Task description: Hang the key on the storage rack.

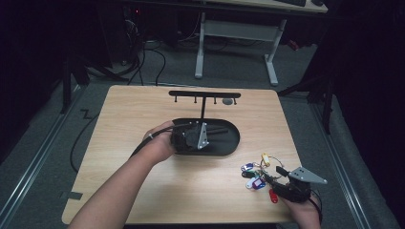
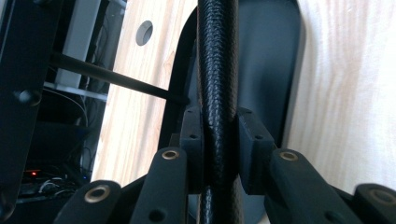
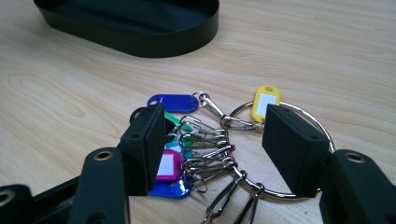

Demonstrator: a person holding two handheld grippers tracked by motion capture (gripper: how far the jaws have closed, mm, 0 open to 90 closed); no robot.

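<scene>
A black oval tray (image 1: 234,143) lies mid-table, with a thin post rising from its far rim to a black hook bar (image 1: 204,94). My left gripper (image 1: 210,133) reaches into the tray and is shut on a black textured rod (image 2: 218,70), which runs up between the pads (image 2: 192,135). That rod (image 1: 219,130) lies along the tray floor. At the front right, a bunch of coloured key tags on a metal ring (image 1: 258,174) rests on the wood. My right gripper (image 1: 270,175) stands open around the clips of that bunch (image 3: 205,161), its pads (image 3: 147,144) apart from them.
The tray's post (image 2: 107,77) crosses behind the left jaws. A round hole (image 1: 228,101) is in the tabletop near the hook bar. The table's front and right edges are close to the right hand. Bare wood lies left of the tray.
</scene>
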